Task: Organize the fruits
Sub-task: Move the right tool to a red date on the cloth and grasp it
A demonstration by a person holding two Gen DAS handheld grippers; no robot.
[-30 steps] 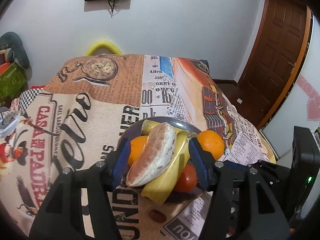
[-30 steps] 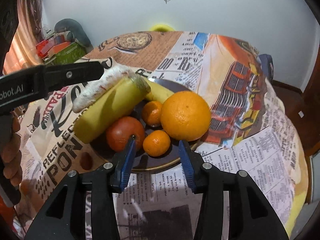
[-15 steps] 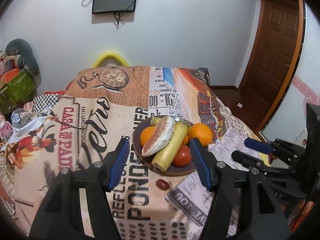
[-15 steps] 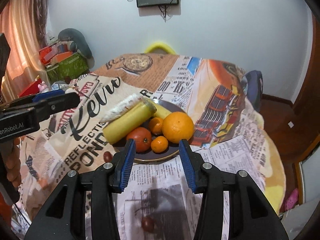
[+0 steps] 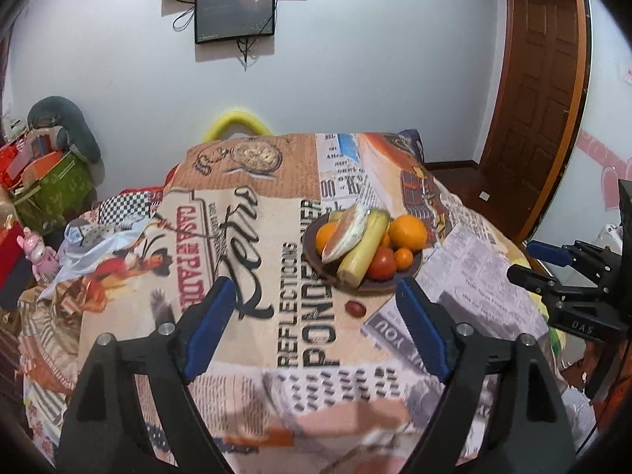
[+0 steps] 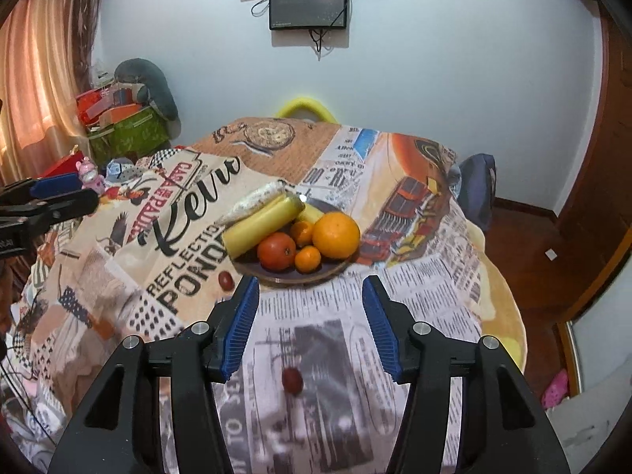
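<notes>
A: Tablecloth (image 6: 414, 296) first, all newsprint and poster lettering over a round table. Taking the plate (image 6: 331, 272) as the mark, what sits nearest us?

B: Nearest, on our side of the plate, the right gripper (image 6: 310, 324) hangs with nothing between its blue pads; its jaws have just been opening. A small dark red fruit (image 6: 292, 380) lies on the cloth below it, well short of the plate.

A: And the other hand?

B: The left gripper (image 5: 316, 330) is also on the near side of the plate, jaws spread wide and bare, having just opened further. A second small red fruit (image 5: 354, 308) lies just beside the plate's near rim.

A: What changed?

B: Both grippers were close over the plate a second ago, the left one astride the pale pomelo wedge (image 5: 344, 233); both have now drawn back and up, so the whole table shows.

A: On the plate itself?

B: A tomato (image 6: 276, 251) and a small mandarin (image 6: 308, 258) at the front, a long banana (image 6: 262, 224) with the wedge along it, a large orange (image 6: 336, 235) to the right.

A: So the task?

B: I judge the piling nearly done; two loose red fruits remain off the plate
</notes>
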